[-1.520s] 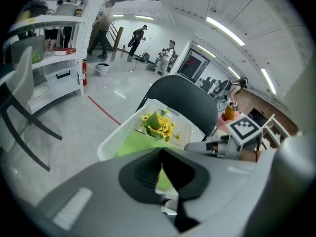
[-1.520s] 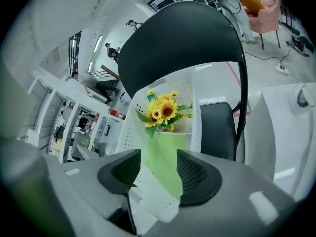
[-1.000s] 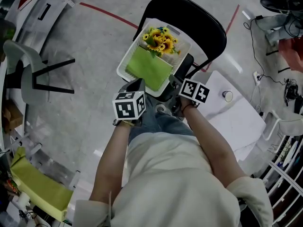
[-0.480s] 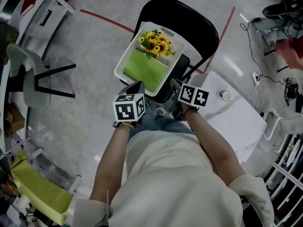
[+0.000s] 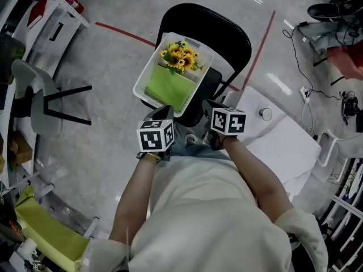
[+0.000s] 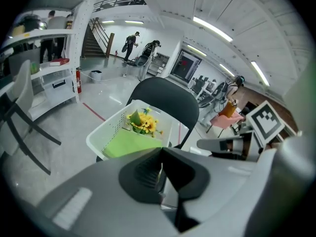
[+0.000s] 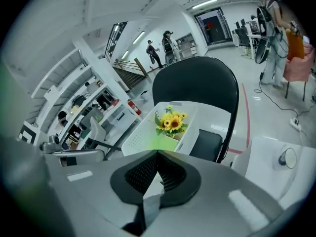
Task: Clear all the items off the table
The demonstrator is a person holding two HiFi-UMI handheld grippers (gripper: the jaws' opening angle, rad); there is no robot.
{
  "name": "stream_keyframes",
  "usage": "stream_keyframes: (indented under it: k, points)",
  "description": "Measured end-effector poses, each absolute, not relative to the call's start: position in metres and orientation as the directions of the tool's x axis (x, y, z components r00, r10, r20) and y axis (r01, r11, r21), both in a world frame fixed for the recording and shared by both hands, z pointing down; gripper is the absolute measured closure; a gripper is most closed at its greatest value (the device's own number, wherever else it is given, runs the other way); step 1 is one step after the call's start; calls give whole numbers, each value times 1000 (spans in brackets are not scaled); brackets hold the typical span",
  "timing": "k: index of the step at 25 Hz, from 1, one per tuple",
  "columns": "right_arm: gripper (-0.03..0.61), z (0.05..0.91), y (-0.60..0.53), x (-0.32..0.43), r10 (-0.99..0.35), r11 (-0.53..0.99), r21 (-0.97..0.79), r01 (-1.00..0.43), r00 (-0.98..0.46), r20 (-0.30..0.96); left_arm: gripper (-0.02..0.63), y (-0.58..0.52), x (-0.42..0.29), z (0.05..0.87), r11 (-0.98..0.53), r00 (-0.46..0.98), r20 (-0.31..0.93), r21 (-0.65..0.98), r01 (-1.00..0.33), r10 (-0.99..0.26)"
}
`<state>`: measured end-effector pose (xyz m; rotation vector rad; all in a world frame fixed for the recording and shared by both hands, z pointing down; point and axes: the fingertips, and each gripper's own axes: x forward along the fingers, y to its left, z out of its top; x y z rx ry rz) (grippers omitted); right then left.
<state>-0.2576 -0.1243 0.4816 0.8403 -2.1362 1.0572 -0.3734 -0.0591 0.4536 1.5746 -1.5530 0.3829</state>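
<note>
By the basket rim, left hand-held gripper and right hand-held gripper hover closed

Your right gripper rolls; its marker cube now sits squarer, no longer tipped toward the right. Both grippers pull back toward you from the white basket, and the left gripper no longer overlaps its near rim. Basket and black chair sit slightly farther left in the head view.

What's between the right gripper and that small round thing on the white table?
Nothing: between right gripper and round thing the table is bare, per head view.
</note>
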Motion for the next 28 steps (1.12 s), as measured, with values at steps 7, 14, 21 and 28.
stream_keyframes:
  k: [7, 14, 21, 28]
  points:
    - [580, 466, -115, -241, -267, 587, -395, -707, -629, 730, 604, -59, -344, 443, 80, 204, 725, 336, -938, -658]
    - [580, 460, -111, -229, -268, 605, -396, -690, -645, 715, 604, -58, -325, 435, 86, 183, 716, 322, -943, -673]
    - [580, 454, -106, -216, -290, 641, -358, -679, -646, 706, 604, -54, -306, 430, 81, 183, 712, 320, -944, -678]
    - [580, 456, -102, -182, -359, 606, -329, -725, -617, 700, 604, -53, -278, 436, 54, 221, 719, 338, -939, -659]
